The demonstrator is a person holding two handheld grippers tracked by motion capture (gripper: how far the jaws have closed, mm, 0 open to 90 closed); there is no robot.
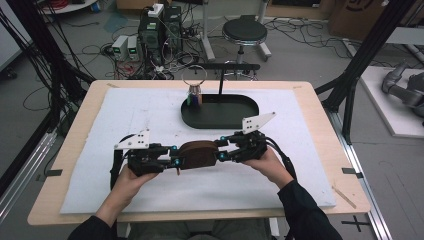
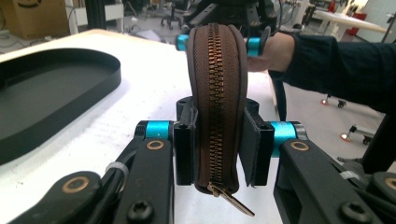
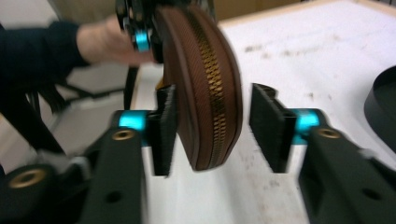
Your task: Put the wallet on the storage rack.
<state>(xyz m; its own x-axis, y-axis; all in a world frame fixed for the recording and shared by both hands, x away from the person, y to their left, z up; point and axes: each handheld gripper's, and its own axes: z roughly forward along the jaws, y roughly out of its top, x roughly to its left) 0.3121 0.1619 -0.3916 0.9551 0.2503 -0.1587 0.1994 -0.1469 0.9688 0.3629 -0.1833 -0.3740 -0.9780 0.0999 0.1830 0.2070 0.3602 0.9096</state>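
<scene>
At frame centre, a brown zipped pouch (image 1: 196, 154) is held above the counter (image 1: 150, 115), clamped by the left gripper (image 2: 217, 151). The right gripper's (image 3: 212, 128) fingers stand open around its other end; closing there seems next.

Robotics or research lab, not a home. Concrete-grey floor (image 1: 310, 55) behind the tabletop (image 1: 320, 107) strewn with loose black cables (image 1: 295, 27). 2 computer towers (image 1: 160, 30) stand on the floor with small power units (image 1: 125, 47) beside them, all wired up. Black metal frame struts (image 1: 367, 47) rise at both sides of the tabletop, rig-style. Round black stool (image 1: 244, 31) on a chrome post. Cardboard boxes (image 1: 350, 15) stacked along the far wall. Grey robot arm part (image 1: 402, 87) lying on a white platform at right. White foam mat (image 1: 145, 107) covers the work surface. In the left gripper view, more tables and rolling chairs (image 2: 170, 21) farther back.
</scene>
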